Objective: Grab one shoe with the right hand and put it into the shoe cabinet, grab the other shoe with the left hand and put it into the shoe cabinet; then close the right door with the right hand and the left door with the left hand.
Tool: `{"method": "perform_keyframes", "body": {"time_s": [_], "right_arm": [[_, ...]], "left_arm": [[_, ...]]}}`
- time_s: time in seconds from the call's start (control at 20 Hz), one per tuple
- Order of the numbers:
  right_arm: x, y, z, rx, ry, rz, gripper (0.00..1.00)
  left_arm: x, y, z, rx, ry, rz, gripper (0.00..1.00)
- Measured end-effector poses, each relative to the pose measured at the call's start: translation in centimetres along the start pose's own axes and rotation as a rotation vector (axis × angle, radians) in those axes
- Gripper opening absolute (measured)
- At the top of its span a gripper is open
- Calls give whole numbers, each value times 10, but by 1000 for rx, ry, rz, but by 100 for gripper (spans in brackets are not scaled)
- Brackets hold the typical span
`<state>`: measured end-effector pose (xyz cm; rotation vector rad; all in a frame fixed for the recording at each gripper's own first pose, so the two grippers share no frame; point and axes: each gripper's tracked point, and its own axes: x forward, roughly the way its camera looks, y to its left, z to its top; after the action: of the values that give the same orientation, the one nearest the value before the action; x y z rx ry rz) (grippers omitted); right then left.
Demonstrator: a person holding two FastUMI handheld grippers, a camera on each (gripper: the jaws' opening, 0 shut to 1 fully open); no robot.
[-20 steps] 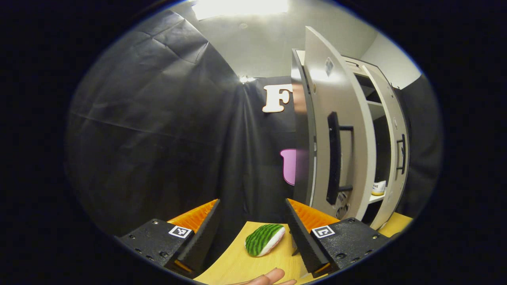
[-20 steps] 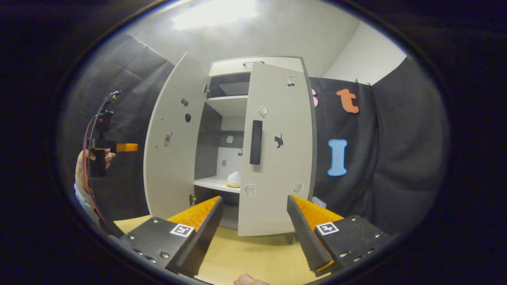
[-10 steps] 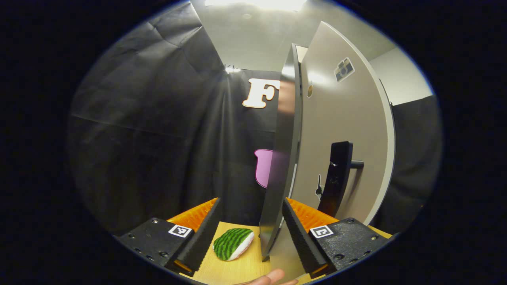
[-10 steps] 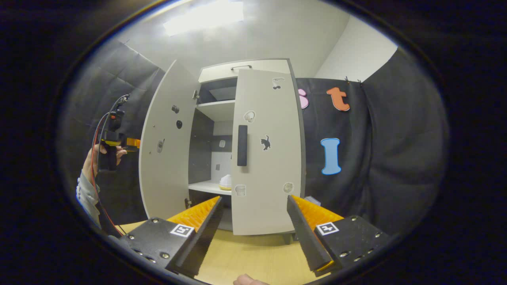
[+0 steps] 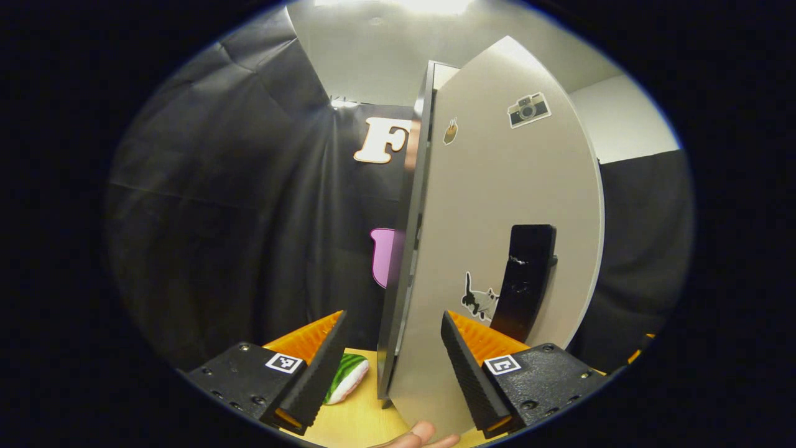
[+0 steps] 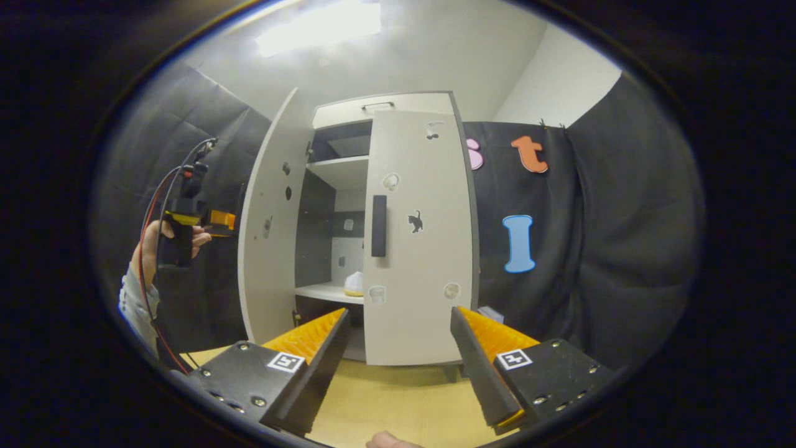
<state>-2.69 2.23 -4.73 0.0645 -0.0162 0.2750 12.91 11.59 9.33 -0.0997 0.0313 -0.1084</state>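
1. The left gripper (image 5: 392, 367) is held with fingers spread, nothing gripped, close behind the half-open left door (image 5: 497, 249).
2. The right gripper (image 6: 398, 367) is likewise spread and empty, facing the shut right door (image 6: 416, 249).
3. One shoe (image 6: 354, 284) is seen on the shoe cabinet (image 6: 348, 168) shelf.

Both tongs, left (image 5: 393, 361) and right (image 6: 398, 361), gape wide.

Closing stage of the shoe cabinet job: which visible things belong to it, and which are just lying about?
Job:
pale grey left cabinet door, ajar
right door, nearly shut
pale shoe on the white shelf
left gripper, open, by the left door
right gripper, open

Lying about:
green-striped watermelon-slice plush on the wooden floor
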Motion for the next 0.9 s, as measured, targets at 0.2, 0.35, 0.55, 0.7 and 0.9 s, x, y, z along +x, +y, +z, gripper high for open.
{"method": "perform_keyframes", "body": {"time_s": [0.2,0.35,0.55,0.7,0.9], "right_arm": [[0,-8,-3,7,3,-20,96],[-2,-17,-4,20,4,-29,96],[-2,-26,-13,18,21,-52,99],[-11,-30,-20,18,29,-61,99],[-9,-37,-26,34,42,-73,96]], "left_arm": [[11,-29,0,36,9,-24,91],[36,-58,-3,17,46,-63,90],[58,-108,-43,-30,164,-147,93],[60,-106,-49,-13,140,-112,93],[46,-94,-48,4,82,-57,93]]}}
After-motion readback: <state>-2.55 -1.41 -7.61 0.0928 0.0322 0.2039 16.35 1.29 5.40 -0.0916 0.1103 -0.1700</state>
